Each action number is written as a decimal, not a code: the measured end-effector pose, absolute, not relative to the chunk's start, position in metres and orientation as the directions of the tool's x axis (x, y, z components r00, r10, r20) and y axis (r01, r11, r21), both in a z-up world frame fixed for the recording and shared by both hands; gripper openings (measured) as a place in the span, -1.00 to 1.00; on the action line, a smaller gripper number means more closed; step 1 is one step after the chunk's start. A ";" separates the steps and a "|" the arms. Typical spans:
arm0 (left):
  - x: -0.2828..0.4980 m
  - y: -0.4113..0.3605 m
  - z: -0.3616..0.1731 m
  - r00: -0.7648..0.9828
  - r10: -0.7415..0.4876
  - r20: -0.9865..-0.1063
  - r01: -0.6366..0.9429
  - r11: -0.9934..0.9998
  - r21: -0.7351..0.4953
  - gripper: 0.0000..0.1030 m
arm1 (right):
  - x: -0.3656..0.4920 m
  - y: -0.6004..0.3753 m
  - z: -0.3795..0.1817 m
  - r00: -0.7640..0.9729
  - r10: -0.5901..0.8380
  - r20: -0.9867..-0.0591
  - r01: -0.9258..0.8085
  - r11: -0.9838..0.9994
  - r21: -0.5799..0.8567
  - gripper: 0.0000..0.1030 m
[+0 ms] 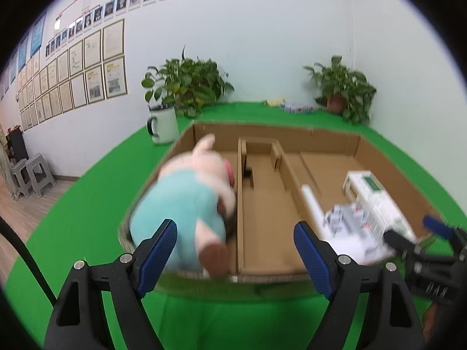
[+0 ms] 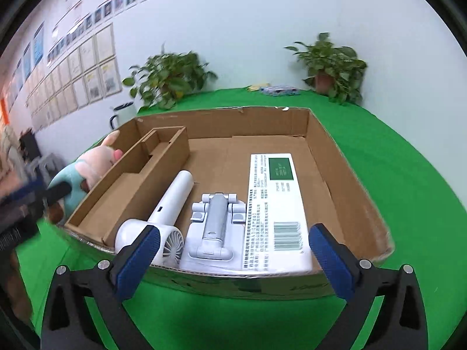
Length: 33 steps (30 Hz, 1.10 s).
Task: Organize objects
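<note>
Green table w/ cardboard box [image 2: 335, 157]: plush pig [image 1: 186, 201] lies just ahead-left of left tongs [image 1: 235, 255], both spread, empty; right tongs [image 2: 234, 258] farther off.

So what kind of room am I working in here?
Probably an office set up for recording: rows of framed certificates and staff photos on the white wall, a table under bright green cloth, leafy potted plants at its back, grey plastic stools on a wooden floor.
</note>
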<state>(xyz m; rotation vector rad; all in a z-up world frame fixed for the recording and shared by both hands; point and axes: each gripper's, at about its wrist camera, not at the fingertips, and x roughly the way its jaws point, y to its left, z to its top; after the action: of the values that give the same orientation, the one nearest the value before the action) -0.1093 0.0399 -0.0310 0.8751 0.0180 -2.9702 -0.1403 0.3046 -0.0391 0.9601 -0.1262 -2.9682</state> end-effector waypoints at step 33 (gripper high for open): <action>-0.120 0.055 -0.057 -0.851 -0.091 -0.517 0.076 -0.996 0.050 0.98 | -0.129 0.287 -0.054 -0.853 0.073 -0.517 -0.065 -0.997 -0.033 1.00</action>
<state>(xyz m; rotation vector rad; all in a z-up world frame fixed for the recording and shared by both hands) -0.1196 0.0552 -0.0566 0.8232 -0.0431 -2.9417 -0.1288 0.2870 -0.0544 0.8646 0.0227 -3.0946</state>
